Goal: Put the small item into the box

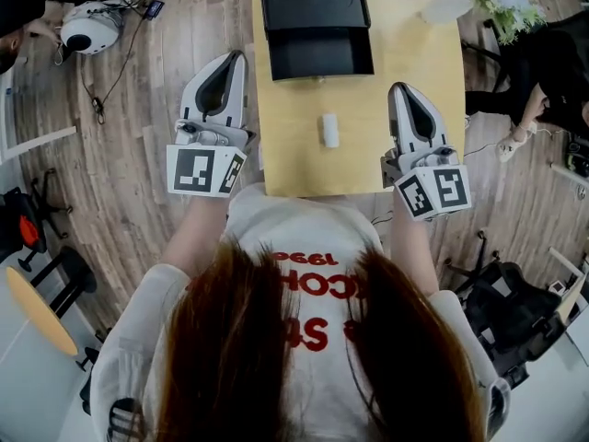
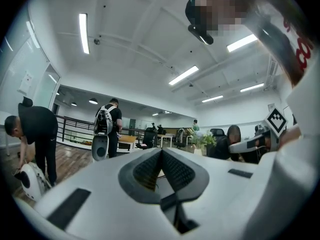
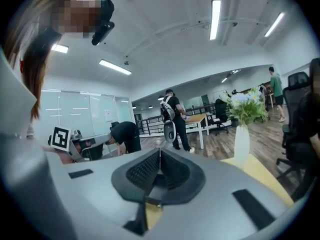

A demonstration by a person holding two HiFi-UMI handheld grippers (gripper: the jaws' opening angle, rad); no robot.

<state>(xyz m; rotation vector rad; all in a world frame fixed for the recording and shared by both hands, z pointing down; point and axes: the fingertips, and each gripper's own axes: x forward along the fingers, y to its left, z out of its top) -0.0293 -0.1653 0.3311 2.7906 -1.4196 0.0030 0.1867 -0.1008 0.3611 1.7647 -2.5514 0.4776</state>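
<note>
The small item lies lengthwise, pointing toward the box.

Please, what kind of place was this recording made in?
Probably an open-plan office or lab: desks and office chairs stand on a wooden floor, under long strip lights on the ceiling.

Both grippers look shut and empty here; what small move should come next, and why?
Probably open the right gripper and ease it toward the small white item: its jaws are shut and empty, the item lies untouched just left of it, and the black box looks open beyond.
</note>
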